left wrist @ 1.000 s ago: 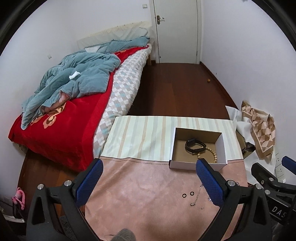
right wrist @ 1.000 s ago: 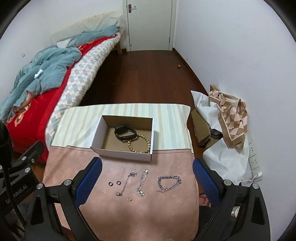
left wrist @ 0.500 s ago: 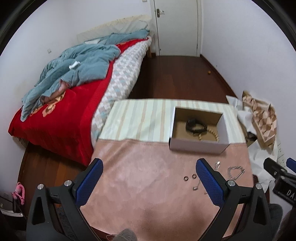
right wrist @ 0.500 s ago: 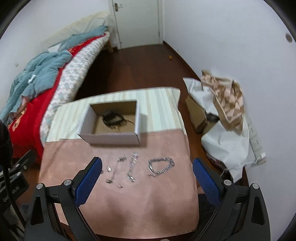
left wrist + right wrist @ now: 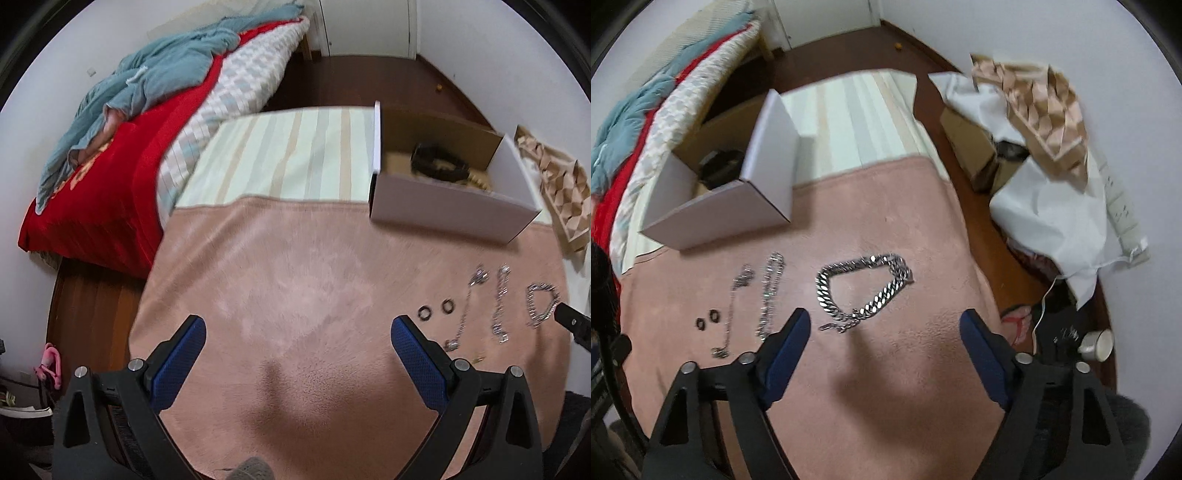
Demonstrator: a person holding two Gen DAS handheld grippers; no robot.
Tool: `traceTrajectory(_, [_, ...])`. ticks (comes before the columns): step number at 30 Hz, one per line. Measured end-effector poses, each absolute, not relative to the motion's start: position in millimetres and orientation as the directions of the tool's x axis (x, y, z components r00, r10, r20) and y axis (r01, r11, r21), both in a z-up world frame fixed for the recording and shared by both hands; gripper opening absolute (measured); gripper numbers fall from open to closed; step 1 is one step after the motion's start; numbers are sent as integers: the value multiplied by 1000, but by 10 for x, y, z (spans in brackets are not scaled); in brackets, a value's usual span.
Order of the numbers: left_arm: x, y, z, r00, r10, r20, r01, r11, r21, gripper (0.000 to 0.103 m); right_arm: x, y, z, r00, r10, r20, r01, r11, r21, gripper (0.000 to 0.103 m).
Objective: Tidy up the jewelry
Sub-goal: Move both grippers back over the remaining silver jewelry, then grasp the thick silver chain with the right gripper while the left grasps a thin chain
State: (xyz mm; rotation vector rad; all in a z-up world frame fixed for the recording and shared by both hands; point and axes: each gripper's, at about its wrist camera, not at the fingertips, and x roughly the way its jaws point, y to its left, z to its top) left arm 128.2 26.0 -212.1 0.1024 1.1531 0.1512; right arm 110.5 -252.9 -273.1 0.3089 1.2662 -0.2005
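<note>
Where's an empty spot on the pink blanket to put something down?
Most room: the bare pink blanket left of the two rings, in front of the striped cloth. It is crowded on the right, where chains and bracelet lie before the box.

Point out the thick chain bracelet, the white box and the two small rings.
Thick chain bracelet (image 5: 882,293): right wrist view, on its right-hand links.
White box (image 5: 713,218): right wrist view, on its near outer wall.
Two small rings (image 5: 424,313): left wrist view, on the left ring's band.
</note>
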Motion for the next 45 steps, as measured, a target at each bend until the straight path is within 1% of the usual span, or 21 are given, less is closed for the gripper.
traceTrajectory(4, [1306, 304, -2266, 373, 188, -909, -75, 982, 173, 102, 1099, -2386, -2813, 289, 102, -952, 285, 940, 188, 76])
traceTrajectory(5, [1304, 321, -2297, 367, 191, -910, -77, 982, 175, 102, 1094, -2318, -2843, 285, 125, -950, 268, 941, 205, 73])
traceTrajectory(6, [1309, 337, -2319, 362, 192, -912, -78, 981, 176, 102, 1088, -2282, -2861, 286, 126, -950, 263, 943, 205, 68])
traceTrajectory(8, [1305, 361, -2364, 352, 199, -915, -80, 980, 183, 102, 1070, -2244, -2881, 307, 80, -949, 263, 951, 165, 67])
traceTrajectory(12, [1269, 318, -2420, 342, 196, -919, -65, 981, 185, 102, 1015, -2463, -2842, 353, 1, -936, 347, 928, 132, 67])
traceTrajectory(16, [1264, 196, -2471, 336, 179, -925, -41, 984, 175, 102, 1104, -2713, -2915, 340, -9, -940, 400, 907, 136, 67])
traceTrajectory(20, [1289, 74, -2494, 333, 165, -928, -23, 986, 167, 102, 1276, -2762, -3037, 319, -20, -948, 378, 920, 108, 67])
traceTrajectory(23, [1310, 15, -2508, 333, 159, -929, -11, 986, 165, 102, 1373, -2689, -3063, 320, -76, -944, 343, 939, 41, 66])
traceTrajectory(25, [1311, -6, -2518, 332, 157, -930, -6, 986, 165, 102, 1409, -2654, -3059, 335, -88, -938, 321, 947, 26, 56])
traceTrajectory(26, [1308, -13, -2527, 329, 157, -931, -3, 986, 165, 102, 1418, -2632, -3048, 348, -91, -933, 304, 952, 21, 38])
traceTrajectory(27, [1308, -25, -2532, 327, 154, -932, -1, 987, 163, 102, 1425, -2605, -3039, 356, -92, -930, 287, 958, 16, 13])
traceTrajectory(28, [1301, -36, -2535, 324, 145, -935, 4, 988, 154, 102, 1432, -2584, -3035, 354, -93, -931, 274, 962, 9, 10])
traceTrajectory(30, [1292, -65, -2536, 321, 124, -939, 17, 990, 137, 102, 1417, -2567, -3033, 348, -78, -934, 262, 965, 17, 9])
traceTrajectory(35, [1255, -229, -2561, 312, 55, -948, 70, 994, 81, 102, 1197, -2583, -3018, 332, 14, -943, 262, 959, 106, 8])
traceTrajectory(42, [1240, -536, -2634, 311, -4, -951, 137, 990, 41, 102, 890, -2482, -3008, 320, 37, -947, 253, 960, 123, 7])
traceTrajectory(44, [1249, -607, -2658, 310, -9, -951, 153, 987, 41, 95, 861, -2481, -3011, 319, 35, -947, 252, 960, 120, 7])
traceTrajectory(45, [1254, -632, -2666, 308, -12, -951, 159, 987, 39, 94, 855, -2484, -3011, 317, 34, -948, 252, 960, 119, 7])
